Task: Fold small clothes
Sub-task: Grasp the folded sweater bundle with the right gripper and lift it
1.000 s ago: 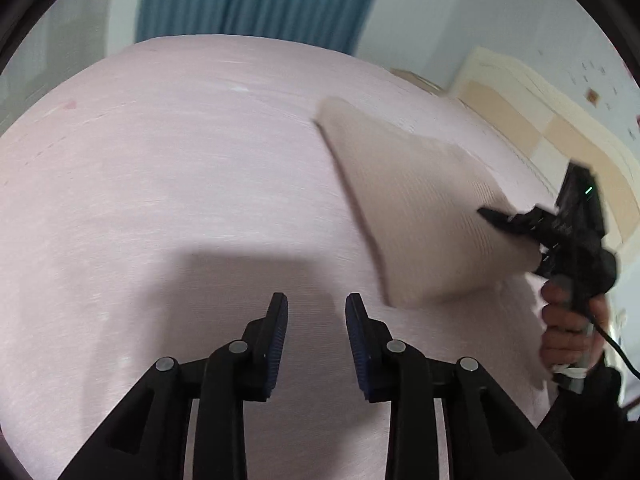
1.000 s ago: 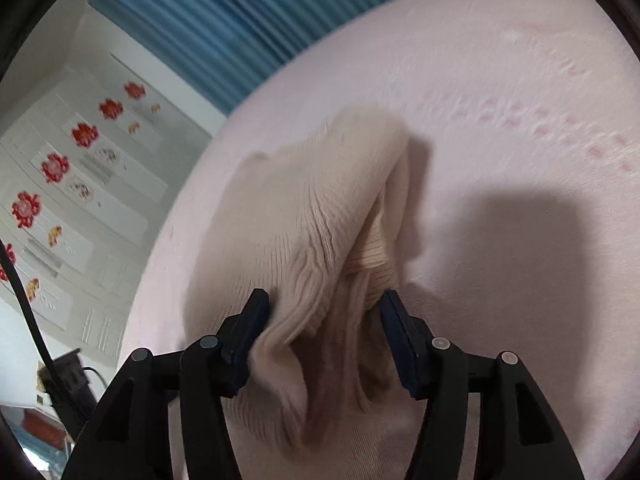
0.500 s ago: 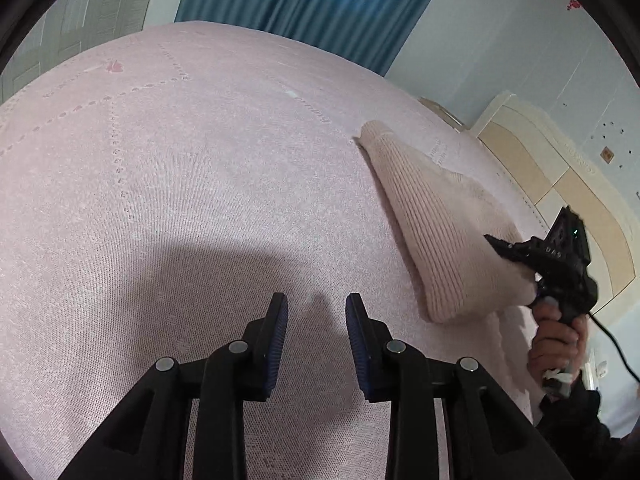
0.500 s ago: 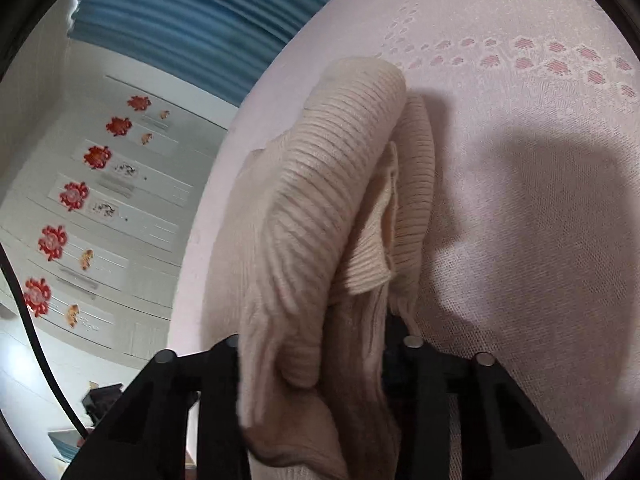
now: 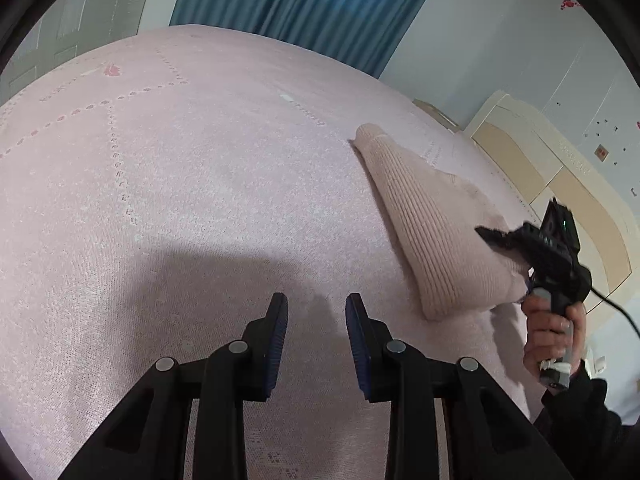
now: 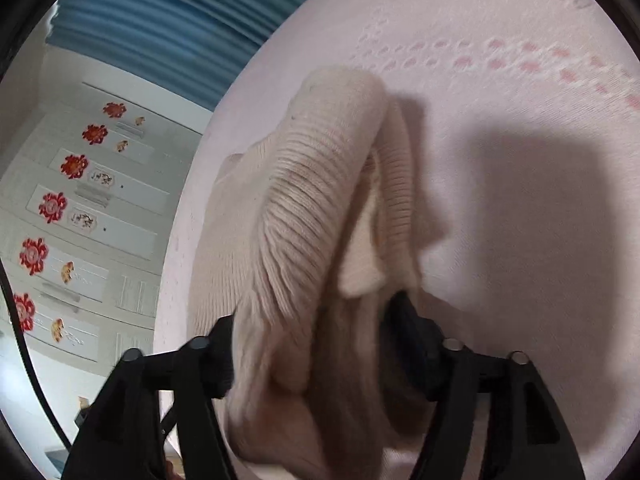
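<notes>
Beige knit sweater (image 6: pixel 320 208) near bedspread (image 5: pixel 180 200) edge

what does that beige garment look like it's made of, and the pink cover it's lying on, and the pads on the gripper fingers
The beige garment looks like a soft, matte rib knit, wool or acrylic perhaps: fine parallel ridges and a slightly fuzzy surface show. The pink bedcover seems a thin woven or knitted cloth with rows of small openwork holes. The left gripper has fingers of hard black plastic with blue pads, finely ridged, likely rubber.
</notes>
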A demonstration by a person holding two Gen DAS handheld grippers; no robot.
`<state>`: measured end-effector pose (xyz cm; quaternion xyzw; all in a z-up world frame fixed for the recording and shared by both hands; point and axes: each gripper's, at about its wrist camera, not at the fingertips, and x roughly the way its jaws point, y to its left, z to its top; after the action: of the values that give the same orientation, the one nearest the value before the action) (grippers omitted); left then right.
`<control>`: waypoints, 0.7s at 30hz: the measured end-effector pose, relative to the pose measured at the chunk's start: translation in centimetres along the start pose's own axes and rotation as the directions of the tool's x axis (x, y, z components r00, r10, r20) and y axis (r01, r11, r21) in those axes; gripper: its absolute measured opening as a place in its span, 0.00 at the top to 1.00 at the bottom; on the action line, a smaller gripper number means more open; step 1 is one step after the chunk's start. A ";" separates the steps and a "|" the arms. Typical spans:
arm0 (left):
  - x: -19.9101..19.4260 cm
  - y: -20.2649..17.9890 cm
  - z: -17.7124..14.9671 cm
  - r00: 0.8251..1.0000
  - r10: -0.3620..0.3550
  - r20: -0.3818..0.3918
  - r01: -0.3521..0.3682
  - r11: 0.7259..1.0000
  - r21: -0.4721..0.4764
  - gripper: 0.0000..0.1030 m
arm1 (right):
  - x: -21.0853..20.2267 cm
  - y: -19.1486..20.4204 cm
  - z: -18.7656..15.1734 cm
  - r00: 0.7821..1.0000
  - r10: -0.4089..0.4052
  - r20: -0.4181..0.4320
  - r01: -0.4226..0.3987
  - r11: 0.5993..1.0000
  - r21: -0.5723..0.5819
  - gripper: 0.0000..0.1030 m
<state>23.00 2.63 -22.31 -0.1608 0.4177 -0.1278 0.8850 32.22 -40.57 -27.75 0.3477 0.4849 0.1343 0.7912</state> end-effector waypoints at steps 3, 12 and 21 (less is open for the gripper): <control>0.2 0.3 0.2 1.000 -0.003 -0.005 0.003 1.000 -0.006 0.72 | 0.4 1.3 0.2 0.999 -0.034 -0.003 0.034 0.998 -0.047 0.56; -1.6 1.2 0.4 0.997 0.031 0.067 -0.028 0.999 -0.043 0.72 | -5.9 7.5 -0.5 0.991 0.005 0.133 0.008 0.995 -0.099 0.72; -4.0 3.3 0.4 0.994 0.004 0.113 0.005 0.997 -0.080 0.72 | -10.4 15.5 -2.2 0.964 -0.158 0.213 0.196 0.966 -0.169 0.72</control>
<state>21.15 7.16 -20.60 -0.2033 0.3716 -0.1016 0.9001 27.13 -34.17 -10.89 0.2377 0.4182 0.0729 0.8736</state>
